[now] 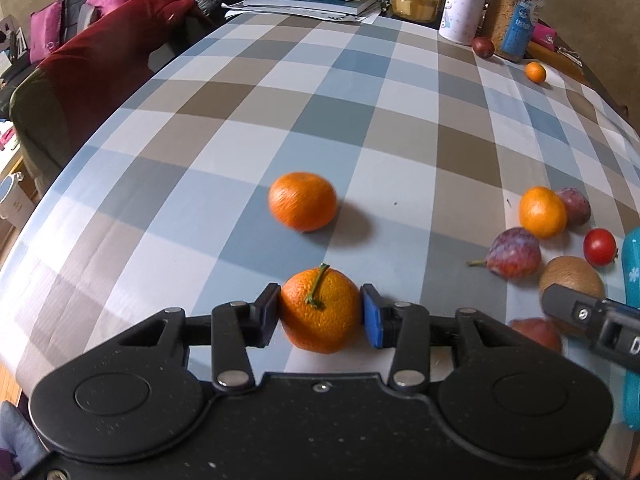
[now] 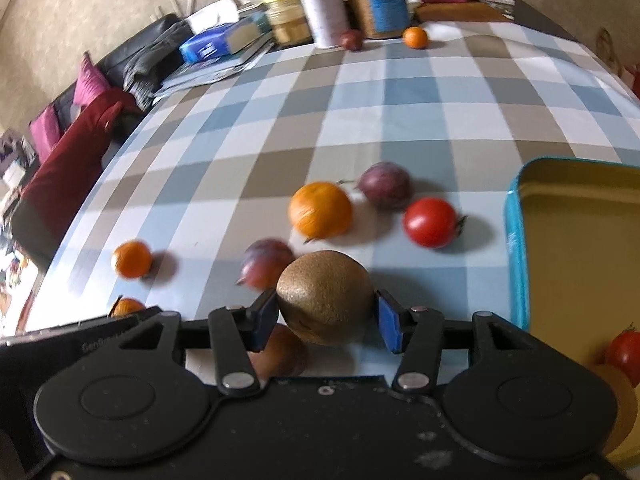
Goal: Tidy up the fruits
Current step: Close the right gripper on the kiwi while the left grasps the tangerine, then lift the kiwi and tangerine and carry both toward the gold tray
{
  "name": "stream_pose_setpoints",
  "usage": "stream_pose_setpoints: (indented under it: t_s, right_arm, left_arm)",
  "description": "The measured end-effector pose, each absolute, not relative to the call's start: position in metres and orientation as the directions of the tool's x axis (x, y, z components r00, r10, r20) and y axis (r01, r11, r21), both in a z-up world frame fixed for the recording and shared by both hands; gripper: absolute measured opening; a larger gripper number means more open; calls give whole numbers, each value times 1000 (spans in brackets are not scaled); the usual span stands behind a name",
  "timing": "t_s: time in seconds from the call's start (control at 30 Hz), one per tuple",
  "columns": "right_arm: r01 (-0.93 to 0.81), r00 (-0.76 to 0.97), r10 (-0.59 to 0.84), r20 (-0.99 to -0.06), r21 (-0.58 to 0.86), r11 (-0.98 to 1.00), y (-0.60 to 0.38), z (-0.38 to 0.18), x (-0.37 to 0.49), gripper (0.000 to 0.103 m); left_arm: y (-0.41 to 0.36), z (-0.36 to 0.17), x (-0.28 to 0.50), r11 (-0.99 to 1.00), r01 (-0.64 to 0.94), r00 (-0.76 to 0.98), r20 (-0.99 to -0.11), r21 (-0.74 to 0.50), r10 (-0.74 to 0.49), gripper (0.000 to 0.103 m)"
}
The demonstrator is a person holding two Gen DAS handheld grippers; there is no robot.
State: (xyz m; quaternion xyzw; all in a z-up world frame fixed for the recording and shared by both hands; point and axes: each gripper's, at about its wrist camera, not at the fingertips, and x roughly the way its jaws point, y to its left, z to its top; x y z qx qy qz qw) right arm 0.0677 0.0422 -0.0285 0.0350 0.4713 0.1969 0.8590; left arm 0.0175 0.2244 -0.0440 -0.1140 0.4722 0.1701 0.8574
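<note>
left claw [image 1: 320, 312]: clenched on a stemmed mandarin [image 1: 322, 312], low centre of the left wrist view, both pads pressed on its sides, stem up.
right claw [image 2: 326, 316]: wrapped around a kiwi [image 2: 326, 296], low centre of the right wrist view. jaws about as wide as they go; left pad touches, right pad looks just at the skin, so probably a grip on a wide fruit.
tin [image 2: 520, 248]: teal, yellow inside, right edge of the right view, just beside the kiwi. a tomato already sits in its lower corner.
handling: mandarin is light with loose soft peel, so squeeze across the middle, not the stem. kiwi is fuzzy, so decent grip, but it bruises if pinched hard. take it across the short axis.
counter [image 1: 360, 128]: checked cloth. second mandarin [image 1: 303, 201] just beyond the held one.
mid right: plums [image 2: 385, 185], an orange [image 2: 320, 210] and a tomato [image 2: 430, 222] clustered near the tin.
far end: small orange [image 1: 535, 71] and dark plum [image 1: 483, 47] by the jars, upper right.
</note>
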Motion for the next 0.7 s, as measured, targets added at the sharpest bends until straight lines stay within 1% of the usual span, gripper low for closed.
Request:
stream_pose_setpoints:
  t_s: [0.13,0.33,0.4,0.57,0.7]
  right_arm:
    - [-332,490,366,-791,220,917,51,-28,55,55]
    - [-338,522,344,-781,181,924,56,-28,47,55]
    - [-339,532,337,-777,169,925,57,-28,45,55]
    - [-366,565,321,-760,118,923,62,-29,37,54]
    - [-367,577,322,-751,115,923,60,-30,34,54]
  left_arm:
    - [227,-44,9,915,-399,506,-845,-53,172,52]
    - [225,-45,6,917,-396,519,-834,-44,184,54]
    - [223,-45,6,919,-393,521,-832,-38,189,51]
    - [227,-44,-5,906,-416,532,-828,-75,176,50]
    - [234,-39,-22,879,-462,540,-823,-114,177,50]
